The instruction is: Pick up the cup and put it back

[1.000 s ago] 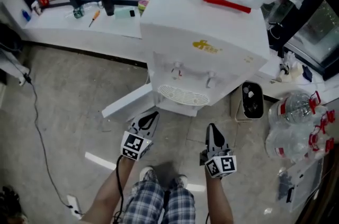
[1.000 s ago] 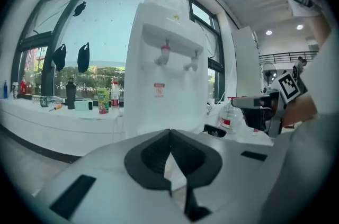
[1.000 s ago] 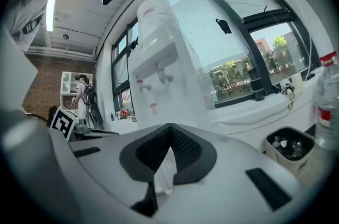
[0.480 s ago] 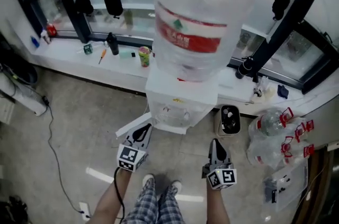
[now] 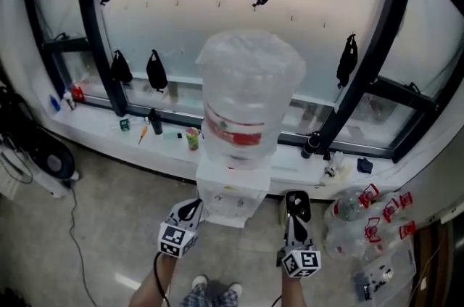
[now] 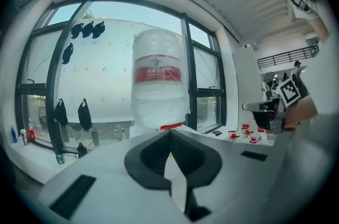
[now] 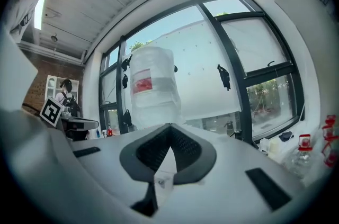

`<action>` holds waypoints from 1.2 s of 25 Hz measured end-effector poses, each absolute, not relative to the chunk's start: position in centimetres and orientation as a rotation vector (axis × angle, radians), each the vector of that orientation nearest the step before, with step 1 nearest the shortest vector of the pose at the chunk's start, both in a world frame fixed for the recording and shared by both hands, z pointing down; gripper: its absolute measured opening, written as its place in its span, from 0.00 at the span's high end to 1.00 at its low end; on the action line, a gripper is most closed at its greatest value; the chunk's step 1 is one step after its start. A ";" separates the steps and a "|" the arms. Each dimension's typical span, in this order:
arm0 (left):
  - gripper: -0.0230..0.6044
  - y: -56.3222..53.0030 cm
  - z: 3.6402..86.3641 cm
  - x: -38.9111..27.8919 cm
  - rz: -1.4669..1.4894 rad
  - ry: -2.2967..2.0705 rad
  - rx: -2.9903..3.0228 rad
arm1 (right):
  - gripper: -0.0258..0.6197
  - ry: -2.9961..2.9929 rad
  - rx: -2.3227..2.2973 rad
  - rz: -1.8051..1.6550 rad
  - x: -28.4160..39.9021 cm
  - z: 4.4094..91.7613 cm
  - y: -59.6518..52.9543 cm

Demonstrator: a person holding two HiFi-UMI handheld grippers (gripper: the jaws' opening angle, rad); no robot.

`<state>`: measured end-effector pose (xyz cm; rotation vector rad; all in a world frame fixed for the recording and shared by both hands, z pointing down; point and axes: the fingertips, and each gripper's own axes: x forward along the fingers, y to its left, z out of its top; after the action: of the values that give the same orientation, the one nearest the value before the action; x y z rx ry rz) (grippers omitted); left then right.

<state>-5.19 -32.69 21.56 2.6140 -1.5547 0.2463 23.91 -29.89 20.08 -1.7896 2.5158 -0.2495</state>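
A small green and pink cup (image 5: 192, 138) stands on the white window sill (image 5: 109, 128), just left of the white water dispenser (image 5: 226, 195) with its big clear bottle (image 5: 246, 102). My left gripper (image 5: 191, 208) is low in the head view, at the dispenser's left front, shut with nothing in it. At the dispenser's right front, my right gripper (image 5: 293, 204) is also shut and holds nothing. Both are well short of the cup. The left gripper (image 6: 169, 132) and the right gripper (image 7: 169, 125) each look toward the bottle (image 6: 158, 85) (image 7: 152, 89) in their own views.
A dark bottle (image 5: 154, 121) and a screwdriver (image 5: 143, 131) lie on the sill left of the cup. Several clear plastic bottles with red caps (image 5: 362, 215) sit on the floor at the right. A fan and cables (image 5: 43, 160) stand at the left. A person (image 7: 66, 91) is far off.
The head view has tilted up and drawn back: the dispenser and bottle now look smaller and the whole window shows. Both grippers stay shut in front of the dispenser.
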 end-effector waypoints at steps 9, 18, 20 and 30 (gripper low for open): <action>0.92 -31.7 16.7 -5.0 0.178 -1.591 2.610 | 0.93 2.517 -1.794 -0.168 23.9 15.8 -28.3; 0.92 -30.9 15.2 -5.4 0.092 -1.617 2.602 | 0.93 2.478 -1.830 -0.138 24.9 14.9 -27.2; 0.92 -30.8 14.8 -5.6 0.090 -1.621 2.606 | 0.93 2.485 -1.815 -0.129 24.5 14.7 -27.1; 0.92 -31.1 15.4 -6.7 0.050 -1.658 2.553 | 0.93 2.489 -1.796 -0.098 24.4 14.2 -27.6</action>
<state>-6.65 -31.07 15.44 2.5526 -1.6578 0.0501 24.45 -27.58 14.16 -1.7963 2.4890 -0.0975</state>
